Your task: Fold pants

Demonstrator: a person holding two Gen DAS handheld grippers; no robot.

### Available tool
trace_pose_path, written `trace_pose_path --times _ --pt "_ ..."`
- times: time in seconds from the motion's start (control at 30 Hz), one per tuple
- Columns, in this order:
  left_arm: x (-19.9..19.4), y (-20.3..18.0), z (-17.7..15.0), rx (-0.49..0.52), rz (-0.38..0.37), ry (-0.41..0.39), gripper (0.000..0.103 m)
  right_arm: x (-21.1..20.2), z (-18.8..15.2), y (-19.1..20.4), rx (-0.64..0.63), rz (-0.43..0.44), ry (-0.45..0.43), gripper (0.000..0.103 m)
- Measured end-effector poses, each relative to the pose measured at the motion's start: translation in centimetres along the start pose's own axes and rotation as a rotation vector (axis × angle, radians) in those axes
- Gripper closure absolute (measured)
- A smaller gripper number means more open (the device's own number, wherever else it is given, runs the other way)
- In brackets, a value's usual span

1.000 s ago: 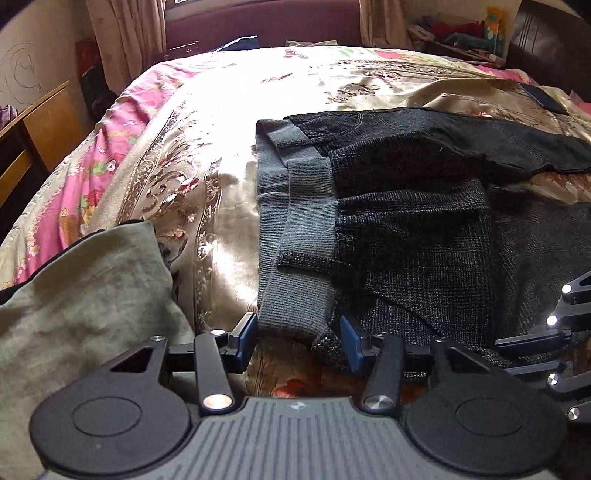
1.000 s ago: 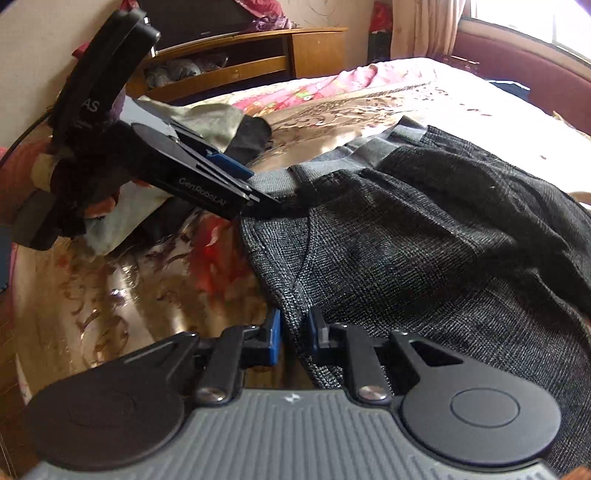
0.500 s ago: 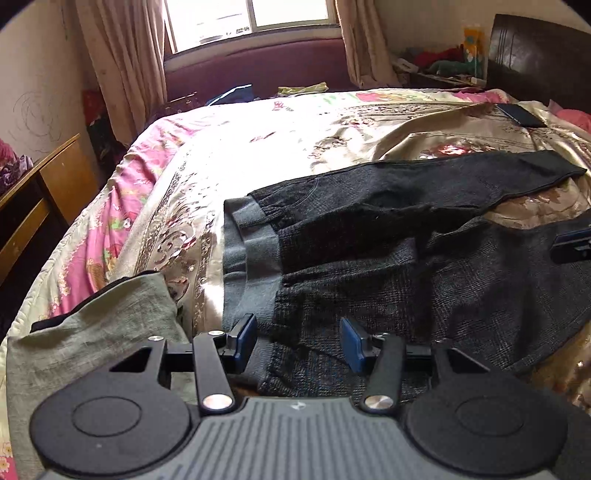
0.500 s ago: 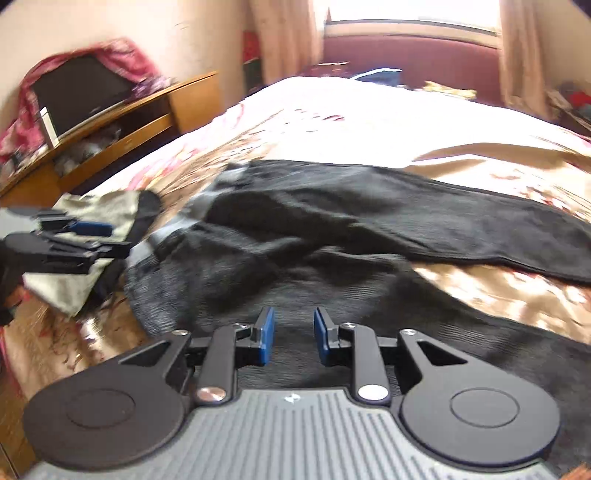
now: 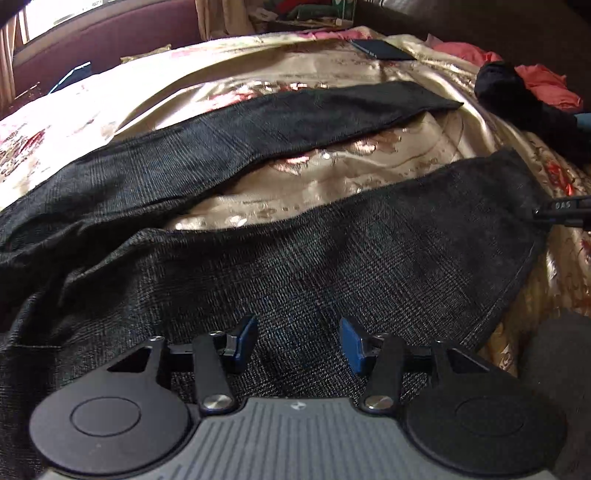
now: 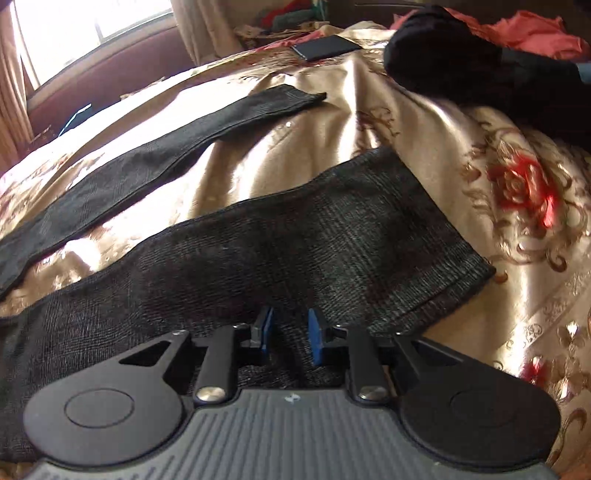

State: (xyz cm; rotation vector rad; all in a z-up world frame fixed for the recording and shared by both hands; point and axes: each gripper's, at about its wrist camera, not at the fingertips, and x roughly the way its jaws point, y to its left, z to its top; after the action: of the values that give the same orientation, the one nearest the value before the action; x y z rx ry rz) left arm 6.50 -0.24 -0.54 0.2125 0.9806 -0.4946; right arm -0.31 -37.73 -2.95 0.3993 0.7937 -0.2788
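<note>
Dark grey pants lie flat on a gold satin bedspread [image 5: 332, 173], their two legs spread apart in a V. The far leg [image 5: 295, 118] runs up to the right. The near leg [image 5: 369, 251] passes under my left gripper [image 5: 299, 341], which is open above the cloth with nothing between its blue pads. In the right wrist view the near leg [image 6: 332, 240] ends at its hem [image 6: 461, 284]. My right gripper [image 6: 290, 334] hovers over that leg near the hem. Its jaws are closing with a narrow gap left and no cloth pinched. The right gripper's tip [image 5: 565, 212] shows at the left view's edge.
A dark phone [image 5: 384, 50] [image 6: 325, 48] lies on the bed beyond the far leg. A black garment [image 5: 517, 96] [image 6: 461, 62] and coral-red cloth [image 5: 546, 85] [image 6: 535, 29] are heaped at the right. A maroon padded rail [image 5: 110, 33] and a window [image 6: 92, 22] lie beyond.
Both grippers swept right from the waistband along the near leg toward the hem. The right gripper rolled, widened its jaws a little, then narrowed them. The olive cloth and cabinet left view.
</note>
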Motion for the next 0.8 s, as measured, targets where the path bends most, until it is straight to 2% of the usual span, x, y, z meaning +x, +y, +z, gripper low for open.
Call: trace_pose_path --times 0.03,0.1,0.13,0.27,0.4,0.43,0.5,0.63,0.73,0.8 --pt "0.5 -0.1 -0.2 0.002 0.010 0.014 0.040 -0.4 0.2 -0.2 -0.008 -0.013 -0.013 0.090" --pt "-0.4 0.3 -0.3 -0.016 0.025 0.024 0.040 -1.3 0.5 0.5 -0.064 -0.022 -0.050 0.079" --pt "-1.2 0.6 -0.1 -0.030 0.035 0.018 0.040 -2.2 0.8 1.4 -0.109 0.002 -0.064 0.077" --pt "-5.3 2.8 0.7 -0.033 0.080 -0.066 0.040 -3.3 1.6 6.2 -0.239 0.171 -0.093 0.077" --pt "-7.4 7.8 2.4 -0.017 0.131 -0.137 0.037 -2.7 2.5 13.7 -0.413 0.325 -0.079 0.074" --pt "-7.3 9.6 2.9 -0.023 0.144 -0.135 0.031 -2.1 2.8 15.7 -0.438 0.350 -0.063 0.074" --pt "-6.9 12.6 3.6 -0.077 0.175 -0.089 0.029 -1.0 3.3 19.8 -0.477 0.380 -0.039 0.074" --pt "-6.7 16.6 3.2 -0.176 0.368 -0.072 0.029 0.1 2.3 27.5 -0.580 0.432 -0.024 0.074" --pt "-6.5 18.4 2.3 -0.252 0.371 -0.080 0.029 0.4 0.9 31.2 -0.636 0.473 -0.011 0.074" --pt "-6.1 19.2 1.8 -0.262 0.378 -0.067 0.029 0.5 0.1 32.9 -0.667 0.489 0.005 0.074"
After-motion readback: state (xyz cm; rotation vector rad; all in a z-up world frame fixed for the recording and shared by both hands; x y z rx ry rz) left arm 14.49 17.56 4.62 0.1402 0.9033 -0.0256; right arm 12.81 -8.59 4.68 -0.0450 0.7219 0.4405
